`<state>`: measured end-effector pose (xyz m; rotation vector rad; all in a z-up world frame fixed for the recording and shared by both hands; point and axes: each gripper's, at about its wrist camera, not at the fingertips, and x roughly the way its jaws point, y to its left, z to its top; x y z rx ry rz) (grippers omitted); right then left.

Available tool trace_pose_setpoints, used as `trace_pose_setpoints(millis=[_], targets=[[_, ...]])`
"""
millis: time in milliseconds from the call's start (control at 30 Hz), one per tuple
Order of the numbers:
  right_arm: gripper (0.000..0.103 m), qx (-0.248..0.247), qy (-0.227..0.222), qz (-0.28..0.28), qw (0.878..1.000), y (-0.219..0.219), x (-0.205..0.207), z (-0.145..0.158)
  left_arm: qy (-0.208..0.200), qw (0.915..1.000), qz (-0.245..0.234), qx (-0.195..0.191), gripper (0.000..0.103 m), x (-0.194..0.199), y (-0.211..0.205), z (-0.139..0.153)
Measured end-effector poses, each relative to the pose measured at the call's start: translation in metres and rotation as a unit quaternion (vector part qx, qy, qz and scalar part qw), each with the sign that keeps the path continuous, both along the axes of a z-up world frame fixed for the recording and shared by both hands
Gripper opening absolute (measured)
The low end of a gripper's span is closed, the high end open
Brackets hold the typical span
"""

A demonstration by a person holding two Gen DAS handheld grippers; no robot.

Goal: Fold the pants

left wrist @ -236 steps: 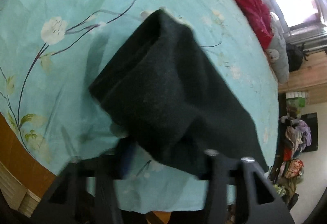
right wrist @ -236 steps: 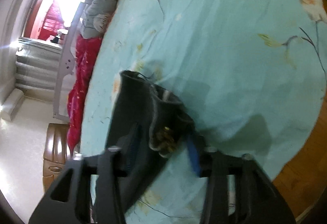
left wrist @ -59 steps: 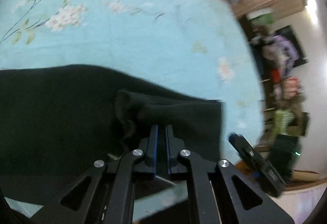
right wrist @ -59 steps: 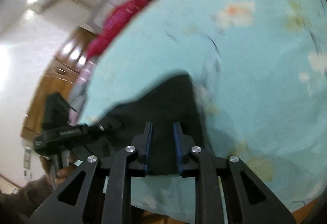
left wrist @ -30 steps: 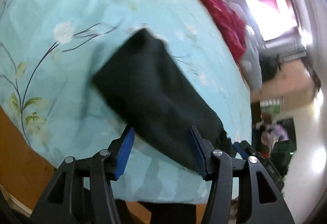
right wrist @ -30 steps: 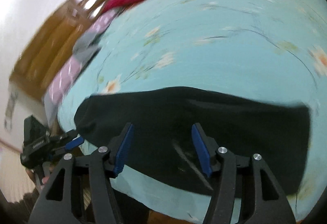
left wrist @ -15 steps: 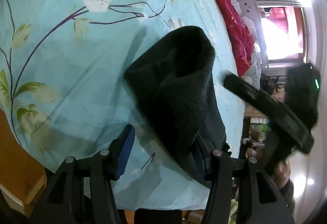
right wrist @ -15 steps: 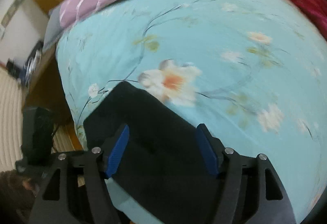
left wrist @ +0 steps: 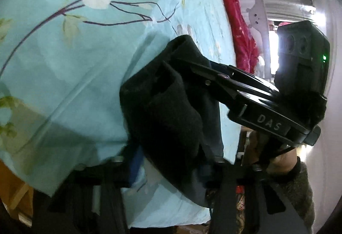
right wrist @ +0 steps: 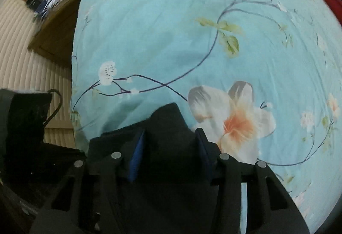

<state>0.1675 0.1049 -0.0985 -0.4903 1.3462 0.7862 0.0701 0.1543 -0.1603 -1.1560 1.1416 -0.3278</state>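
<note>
The black pants (left wrist: 168,110) lie bunched in a thick fold near the edge of the light blue flowered bedsheet (left wrist: 89,46). My left gripper (left wrist: 168,165) is open, its jaws spread either side of the near end of the bundle. The right gripper reaches in from the right in the left wrist view (left wrist: 192,65), its fingers lying on top of the pants. In the right wrist view the right gripper (right wrist: 168,148) is open, blue pads wide apart, with the black pants (right wrist: 166,127) between and under them.
A red blanket (left wrist: 237,20) lies along the far side of the bed. A wooden bedside unit (right wrist: 55,26) and ribbed floor (right wrist: 25,58) lie beyond the sheet's left edge. A large white and orange flower print (right wrist: 235,118) is just right of the pants.
The right gripper has come in over the pants beside my left gripper. The pants have gone from a long flat strip to a bunched thick bundle. Both grippers stay open.
</note>
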Motion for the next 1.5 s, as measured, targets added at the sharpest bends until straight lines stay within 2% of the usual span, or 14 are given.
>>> trace_pose_setpoints(millis=[167, 367, 567, 667, 733, 900, 1033, 1133, 1167, 1233, 1300, 1367, 1433, 1500], targets=[[0.034, 0.018, -0.007, -0.019, 1.000, -0.008, 0.000, 0.008, -0.035, 0.9993, -0.015, 0.000, 0.021, -0.006, 0.000, 0.000], [0.031, 0.089, -0.032, -0.065, 0.993, -0.043, -0.015, 0.049, -0.126, 0.9847, -0.062, 0.103, 0.019, -0.013, -0.020, 0.053], [0.031, 0.178, -0.061, -0.125, 0.974, -0.092, -0.041, 0.100, -0.229, 0.9427, -0.122, 0.209, 0.020, -0.023, -0.062, 0.115], [0.031, 0.222, -0.079, -0.165, 0.958, -0.134, -0.061, 0.124, -0.292, 0.9046, -0.170, 0.259, 0.020, -0.030, -0.103, 0.151], [0.031, 0.255, -0.090, -0.200, 0.942, -0.165, -0.077, 0.135, -0.321, 0.8816, -0.203, 0.279, 0.020, -0.033, -0.131, 0.166], [0.031, 0.313, -0.102, -0.285, 0.900, -0.242, -0.118, 0.136, -0.340, 0.8436, -0.300, 0.287, 0.022, -0.032, -0.208, 0.174], [0.034, 0.336, -0.093, -0.392, 0.851, -0.313, -0.151, 0.096, -0.304, 0.8313, -0.369, 0.284, 0.024, -0.022, -0.273, 0.147], [0.037, 0.286, -0.083, -0.491, 0.819, -0.351, -0.172, 0.054, -0.234, 0.8281, -0.421, 0.288, 0.026, -0.013, -0.308, 0.108], [0.037, 0.263, -0.073, -0.519, 0.810, -0.362, -0.182, 0.041, -0.221, 0.8277, -0.430, 0.285, 0.028, -0.012, -0.314, 0.103], [0.037, 0.270, -0.069, -0.536, 0.797, -0.374, -0.203, 0.035, -0.227, 0.8141, -0.447, 0.293, 0.031, -0.018, -0.318, 0.112], [0.048, 0.277, -0.085, -0.551, 0.783, -0.384, -0.233, 0.038, -0.243, 0.7903, -0.483, 0.287, 0.057, -0.027, -0.313, 0.127], [0.068, 0.287, -0.102, -0.570, 0.763, -0.392, -0.259, 0.041, -0.253, 0.7740, -0.509, 0.279, 0.063, -0.043, -0.302, 0.145], [0.070, 0.310, -0.117, -0.584, 0.741, -0.393, -0.284, 0.043, -0.274, 0.7675, -0.511, 0.273, 0.064, -0.036, -0.288, 0.166], [0.072, 0.332, -0.117, -0.592, 0.725, -0.388, -0.300, 0.040, -0.293, 0.7609, -0.496, 0.299, 0.071, -0.022, -0.283, 0.179]])
